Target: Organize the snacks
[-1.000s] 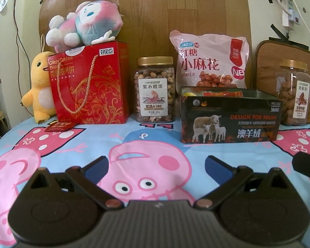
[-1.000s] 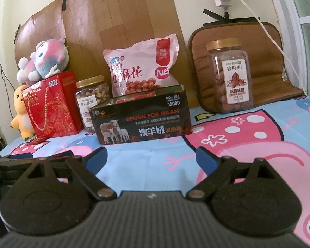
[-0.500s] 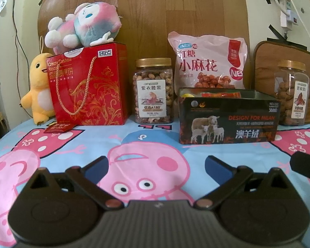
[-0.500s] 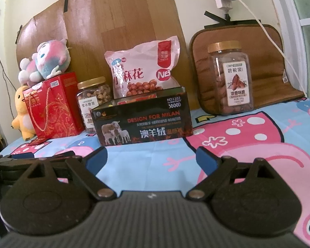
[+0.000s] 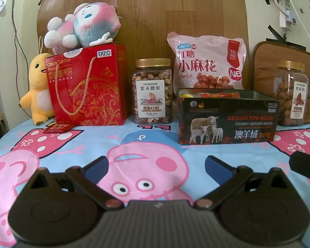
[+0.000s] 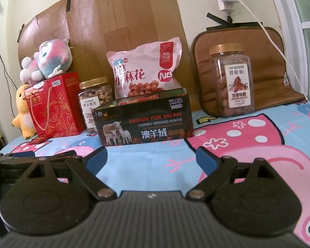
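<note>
A dark open box (image 5: 227,119) (image 6: 143,119) printed with sheep stands on the cartoon sheet, red packets showing inside it. Behind it leans a pink snack bag (image 5: 206,62) (image 6: 144,70). A gold-lidded nut jar (image 5: 153,92) (image 6: 94,103) stands left of the box, a second jar (image 5: 290,95) (image 6: 231,80) to its right. A red gift bag (image 5: 86,86) (image 6: 55,105) is at the far left. My left gripper (image 5: 157,165) and right gripper (image 6: 152,157) both hover open and empty, well short of the box.
A pink plush (image 5: 84,29) lies on the gift bag and a yellow plush duck (image 5: 38,91) stands beside it. A small red packet (image 5: 57,128) lies on the sheet before the bag. A brown cushion (image 6: 264,68) leans on the wall behind the right jar.
Both grippers have drawn back slightly and dipped; the snacks look a little smaller and higher in view. Nothing on the sheet has moved.
</note>
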Available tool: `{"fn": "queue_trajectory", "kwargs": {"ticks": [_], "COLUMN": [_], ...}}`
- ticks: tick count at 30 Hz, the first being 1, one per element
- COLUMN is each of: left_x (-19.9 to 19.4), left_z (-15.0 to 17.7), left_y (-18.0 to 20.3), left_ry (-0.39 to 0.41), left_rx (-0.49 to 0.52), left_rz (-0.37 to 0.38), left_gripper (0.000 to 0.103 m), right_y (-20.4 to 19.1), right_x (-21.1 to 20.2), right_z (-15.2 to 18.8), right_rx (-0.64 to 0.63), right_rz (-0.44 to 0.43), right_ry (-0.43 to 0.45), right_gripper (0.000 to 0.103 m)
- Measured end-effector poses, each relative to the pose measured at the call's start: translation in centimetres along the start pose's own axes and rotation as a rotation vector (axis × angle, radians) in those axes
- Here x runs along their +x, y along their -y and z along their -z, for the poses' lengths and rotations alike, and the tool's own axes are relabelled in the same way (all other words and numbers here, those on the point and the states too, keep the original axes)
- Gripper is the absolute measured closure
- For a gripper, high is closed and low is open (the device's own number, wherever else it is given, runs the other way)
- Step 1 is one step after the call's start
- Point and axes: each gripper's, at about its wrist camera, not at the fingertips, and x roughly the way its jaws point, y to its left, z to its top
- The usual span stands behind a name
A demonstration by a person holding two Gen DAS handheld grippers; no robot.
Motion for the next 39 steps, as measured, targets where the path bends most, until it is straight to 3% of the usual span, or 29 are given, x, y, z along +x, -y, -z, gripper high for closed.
{"fn": "queue_trajectory", "kwargs": {"ticks": [22,33,39], "left_x": [0.3,-2.3,-5.0], "left_z": [0.1,-0.3,-0.4], "left_y": [0.0,0.5,0.3], "left_ry": [-0.015,-0.16,-0.17], "left_rx": [0.004,0.031,0.026], "left_rz": [0.013,-0.01,-0.002], "left_gripper": [0.0,0.0,0.0], "right_y": [0.0,0.9,0.8], "right_x": [0.0,-1.6,-3.2], "right_z": [0.0,-0.6,-1.0], "right_rx": [0.009,0.069,0.082], "right_rz": [0.003,-0.012,-0.053], "right_ry": [-0.009,-0.115,-0.118], "right_gripper": [0.009,0.01,0.01]}}
